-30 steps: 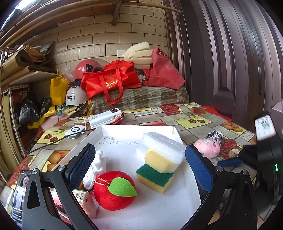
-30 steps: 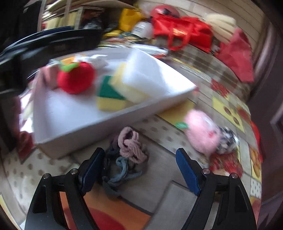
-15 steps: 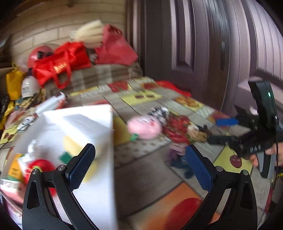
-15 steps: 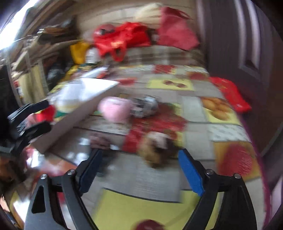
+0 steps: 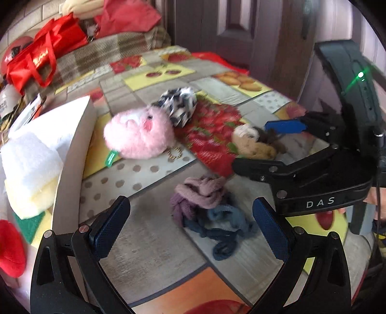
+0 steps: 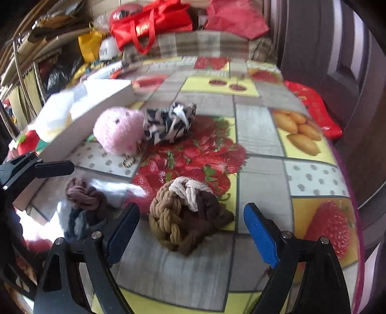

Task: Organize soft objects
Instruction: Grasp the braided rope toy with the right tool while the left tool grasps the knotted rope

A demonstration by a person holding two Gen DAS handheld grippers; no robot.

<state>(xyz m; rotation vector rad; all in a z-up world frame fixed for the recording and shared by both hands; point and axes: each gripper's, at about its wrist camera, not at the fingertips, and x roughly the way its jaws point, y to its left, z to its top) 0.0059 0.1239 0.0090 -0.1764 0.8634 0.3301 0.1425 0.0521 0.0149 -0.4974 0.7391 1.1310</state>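
Note:
My left gripper (image 5: 190, 227) stands open, pointing down at a heap of mauve and blue knitted cloths (image 5: 205, 207) that lies on the table just ahead of its pads. My right gripper (image 6: 191, 233) is open too, with a knotted bundle of tan, brown and cream rope (image 6: 183, 217) between and just ahead of its pads, untouched. In the left wrist view the right gripper (image 5: 251, 146) straddles that bundle (image 5: 253, 145). A pink plush (image 5: 140, 132) and a black-and-white cloth (image 5: 178, 106) lie beside the white tray (image 5: 72, 135), which holds sponges and a red plush apple (image 5: 9, 251).
The fruit-print tablecloth (image 6: 260, 135) drops off at the right edge, near a dark door (image 6: 337, 48). Red bags (image 6: 154, 21) sit on a plaid-covered block at the back. Shelves and clutter fill the far left. One finger of my left gripper (image 6: 53, 166) reaches in from the left.
My left gripper swung right, from over the tray to the knitted heap. My right gripper moved from that heap to the rope bundle and rolled level, its jaws a little wider.

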